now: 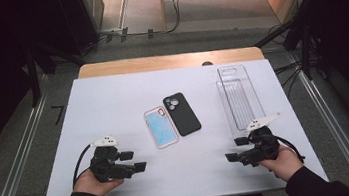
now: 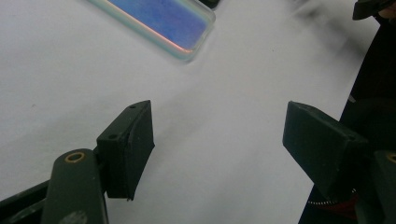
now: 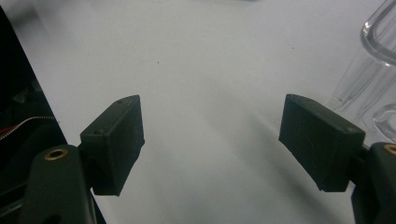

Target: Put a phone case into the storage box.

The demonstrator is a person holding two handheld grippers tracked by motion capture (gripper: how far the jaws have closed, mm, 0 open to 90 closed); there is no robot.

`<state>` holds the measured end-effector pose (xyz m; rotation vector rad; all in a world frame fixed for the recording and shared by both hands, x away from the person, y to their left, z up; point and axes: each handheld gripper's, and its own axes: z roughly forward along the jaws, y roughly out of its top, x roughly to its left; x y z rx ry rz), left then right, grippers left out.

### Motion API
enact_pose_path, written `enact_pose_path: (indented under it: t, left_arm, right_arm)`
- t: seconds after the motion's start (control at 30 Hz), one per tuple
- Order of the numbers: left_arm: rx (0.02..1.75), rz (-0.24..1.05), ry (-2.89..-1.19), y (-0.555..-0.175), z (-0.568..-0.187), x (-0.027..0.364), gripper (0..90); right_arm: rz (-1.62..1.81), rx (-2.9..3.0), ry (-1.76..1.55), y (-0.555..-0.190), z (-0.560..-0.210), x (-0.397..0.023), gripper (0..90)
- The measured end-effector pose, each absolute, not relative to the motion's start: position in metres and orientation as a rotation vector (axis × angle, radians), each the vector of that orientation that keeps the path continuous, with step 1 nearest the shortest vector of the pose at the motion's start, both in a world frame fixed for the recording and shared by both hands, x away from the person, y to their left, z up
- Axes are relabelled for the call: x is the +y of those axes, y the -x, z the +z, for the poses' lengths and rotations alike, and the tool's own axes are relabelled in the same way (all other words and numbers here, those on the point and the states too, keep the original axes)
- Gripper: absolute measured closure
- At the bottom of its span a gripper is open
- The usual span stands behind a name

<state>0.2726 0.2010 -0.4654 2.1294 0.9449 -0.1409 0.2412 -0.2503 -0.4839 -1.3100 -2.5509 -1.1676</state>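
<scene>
A phone with a blue screen and pink rim [image 1: 160,127] lies flat in the middle of the white table [image 1: 112,95]. A black phone case [image 1: 181,113], camera cutout up, lies right beside it. A clear plastic package [image 1: 239,99] lies at the right. My left gripper [image 1: 133,161] rests near the front left, pointing right, open with nothing between its jaws. In the left gripper view the phone's corner [image 2: 184,32] lies ahead of the open left gripper [image 2: 217,135]. My right gripper [image 1: 237,148] points left near the front right, open and empty, just below the package. The right gripper view has the package edge [image 3: 373,70] beside the right gripper [image 3: 210,135].
The table's wooden far edge [image 1: 168,61] borders a floor with cables and dark stands. Metal rails [image 1: 16,162] run along both sides. The table's front edge lies close behind both hands.
</scene>
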Motion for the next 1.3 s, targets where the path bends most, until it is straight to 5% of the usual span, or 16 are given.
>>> enact_pose_path:
  t: [0.6, 1.3]
  left_arm:
    - [1.013, -0.096, -2.1, -0.285, -0.454, 0.198, 25.8]
    - [0.89, -0.101, -2.182, -0.324, -0.441, 0.167, 25.5]
  right_arm:
    - [-1.168, -2.551, 1.323, -0.241, -0.484, -0.252, 20.1]
    - [-1.172, -2.544, 1.327, -0.242, -0.484, -0.253, 20.1]
